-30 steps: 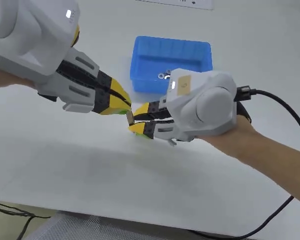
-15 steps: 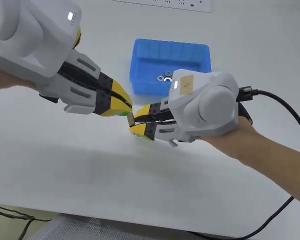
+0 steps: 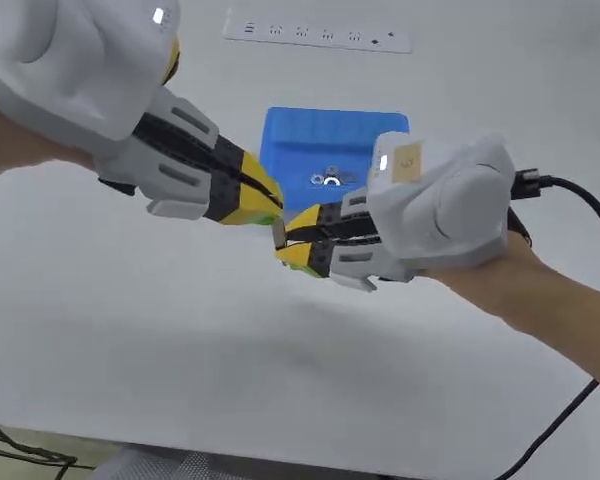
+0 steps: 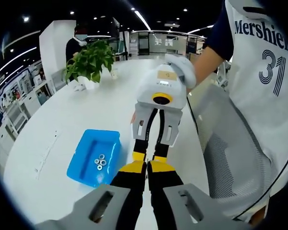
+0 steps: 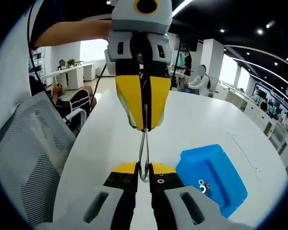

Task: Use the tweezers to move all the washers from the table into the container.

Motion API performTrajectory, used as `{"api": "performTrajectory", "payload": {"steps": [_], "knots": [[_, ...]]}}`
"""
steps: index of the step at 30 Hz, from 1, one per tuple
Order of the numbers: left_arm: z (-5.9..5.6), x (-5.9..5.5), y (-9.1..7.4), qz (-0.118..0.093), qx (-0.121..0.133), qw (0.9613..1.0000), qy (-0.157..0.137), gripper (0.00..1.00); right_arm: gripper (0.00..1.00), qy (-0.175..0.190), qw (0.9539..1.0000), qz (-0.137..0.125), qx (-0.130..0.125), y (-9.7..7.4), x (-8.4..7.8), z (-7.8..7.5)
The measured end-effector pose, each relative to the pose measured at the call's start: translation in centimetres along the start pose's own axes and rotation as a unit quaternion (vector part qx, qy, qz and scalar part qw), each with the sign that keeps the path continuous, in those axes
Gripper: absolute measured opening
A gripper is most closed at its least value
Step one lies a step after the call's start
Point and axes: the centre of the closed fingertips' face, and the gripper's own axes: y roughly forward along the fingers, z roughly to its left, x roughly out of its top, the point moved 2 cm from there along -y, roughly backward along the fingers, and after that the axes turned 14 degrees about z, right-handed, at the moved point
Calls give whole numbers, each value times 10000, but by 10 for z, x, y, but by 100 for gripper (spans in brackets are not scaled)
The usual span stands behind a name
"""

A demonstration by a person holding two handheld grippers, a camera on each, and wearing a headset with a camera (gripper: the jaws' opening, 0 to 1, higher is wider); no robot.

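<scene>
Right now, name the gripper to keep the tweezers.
Right, probably: the left gripper and right gripper are both shut on the tweezers, but the right holds one end, so they point straight ahead of it.

Tweezers (image 5: 144,149) between right gripper (image 5: 143,168), left gripper (image 5: 144,127)

- Bright, even overhead light washes out the white table (image 3: 130,330) in the head view.
- A soft, faint shadow lies on it, low centre.
- Ceiling lights (image 4: 143,20) glare, and the fisheye bends the edges.
- Tweezers (image 5: 144,143) look sharp in the right gripper view.
</scene>
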Motion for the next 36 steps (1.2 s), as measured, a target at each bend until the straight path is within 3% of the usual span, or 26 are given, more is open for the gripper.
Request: {"api": "performTrajectory", "payload": {"steps": [13,21,28,36], "knots": [[17,38,-15,-47,185,9990,409,6,10,-55,9988,-190,-453,-36,11,-25],[41,54,-16,-96,312,9975,628,6,10,7,9974,-231,-689,-48,10,-53],[67,55,-8,-66,334,9969,704,6,10,48,9962,-169,-856,-44,4,-81],[101,40,14,71,219,9974,678,6,10,167,9963,-71,-838,-24,-10,-104]]}}
